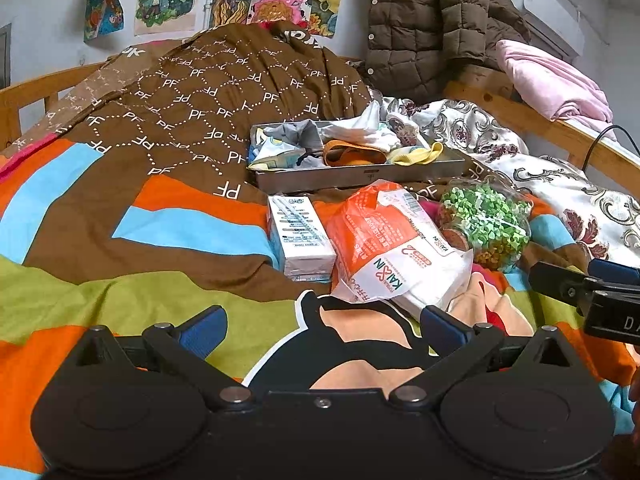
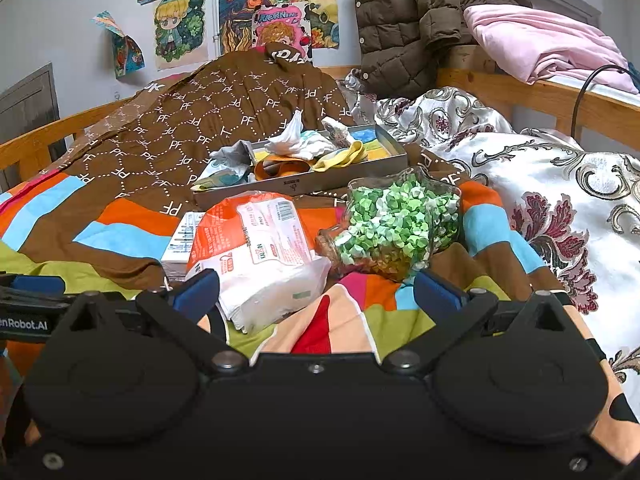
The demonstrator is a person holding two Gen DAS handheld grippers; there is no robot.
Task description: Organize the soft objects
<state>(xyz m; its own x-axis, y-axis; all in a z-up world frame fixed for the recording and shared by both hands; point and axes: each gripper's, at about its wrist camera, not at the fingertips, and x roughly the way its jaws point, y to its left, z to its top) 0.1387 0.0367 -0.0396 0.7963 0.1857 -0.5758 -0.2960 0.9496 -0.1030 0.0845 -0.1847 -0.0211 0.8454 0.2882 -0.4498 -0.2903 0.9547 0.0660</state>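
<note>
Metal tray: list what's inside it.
The metal tray holds small soft pieces: a white cloth, an orange band, a yellow piece and a grey cloth. Whatever lies beneath the pile is covered.

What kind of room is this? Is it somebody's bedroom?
Most likely a bedroom, maybe a child's. A colourful quilt covers a wooden-framed bed, cartoon drawings are stuck on the wall, and a brown puffer jacket hangs at the bed's end.
</note>
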